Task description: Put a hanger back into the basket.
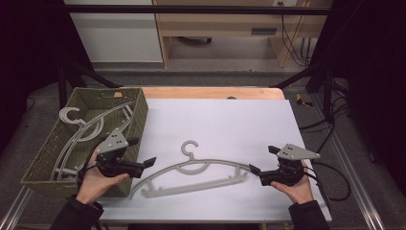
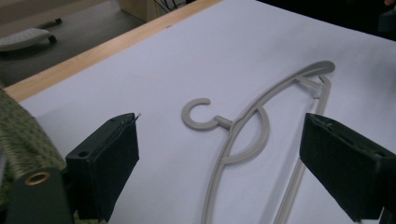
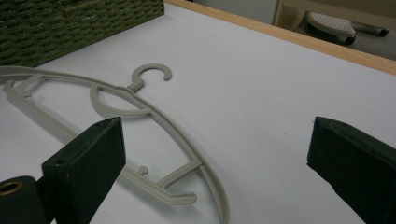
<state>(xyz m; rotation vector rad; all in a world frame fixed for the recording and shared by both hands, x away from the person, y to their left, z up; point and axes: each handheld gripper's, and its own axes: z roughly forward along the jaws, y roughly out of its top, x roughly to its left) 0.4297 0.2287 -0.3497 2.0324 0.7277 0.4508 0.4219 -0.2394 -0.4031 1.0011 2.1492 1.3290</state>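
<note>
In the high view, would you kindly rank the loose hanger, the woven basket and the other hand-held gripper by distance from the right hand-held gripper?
1. Loose hanger, beside the right hand-held gripper.
2. Left hand-held gripper, across the hanger.
3. Woven basket, far left.

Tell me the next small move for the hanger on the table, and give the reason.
Probably ease the right hand-held gripper forward onto the near end of the hanger. Its jaws stand open just short of that end, the hanger lies flat and untouched on the white sheet, and other hangers already sit in the basket.
</note>
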